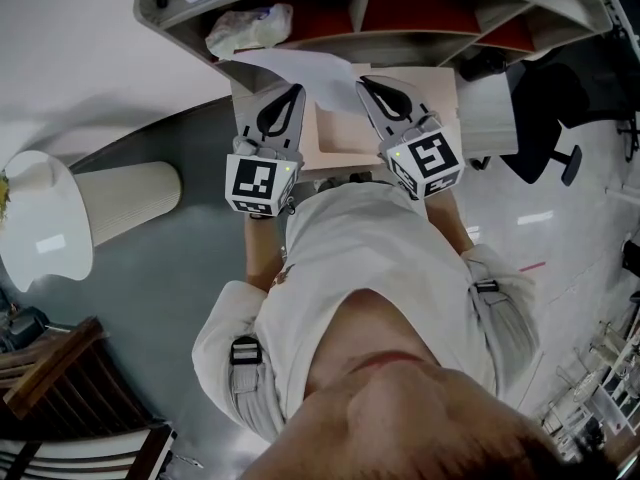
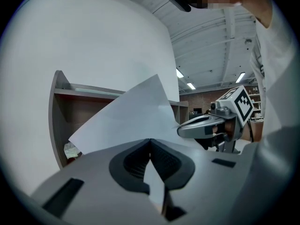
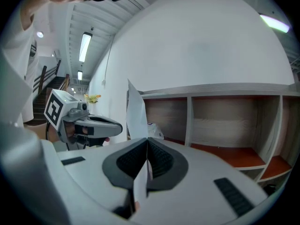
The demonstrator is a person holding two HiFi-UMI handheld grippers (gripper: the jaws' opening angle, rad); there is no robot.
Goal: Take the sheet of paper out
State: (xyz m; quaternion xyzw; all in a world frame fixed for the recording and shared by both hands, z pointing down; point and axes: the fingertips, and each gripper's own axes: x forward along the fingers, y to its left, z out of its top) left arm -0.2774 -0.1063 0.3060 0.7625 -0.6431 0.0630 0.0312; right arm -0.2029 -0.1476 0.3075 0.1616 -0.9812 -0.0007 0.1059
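Note:
A white sheet of paper (image 1: 300,68) hangs in the air in front of the shelf unit (image 1: 420,18), held between both grippers. My left gripper (image 1: 293,90) is shut on its left edge, and my right gripper (image 1: 366,82) is shut on its right edge. In the left gripper view the paper (image 2: 131,116) rises as a tilted sheet out of the closed jaws of my left gripper (image 2: 150,142), with the right gripper (image 2: 206,125) beyond it. In the right gripper view the paper (image 3: 137,116) stands edge-on, pinched by my right gripper (image 3: 148,139), with the left gripper (image 3: 93,123) beside it.
A crumpled plastic bag (image 1: 250,28) lies in the shelf's left compartment. A tan board (image 1: 345,128) sits below the grippers. A beige cylinder (image 1: 130,198) and a white round top (image 1: 40,218) stand to the left, a black office chair (image 1: 545,118) to the right, and a wooden chair (image 1: 60,388) at the bottom left.

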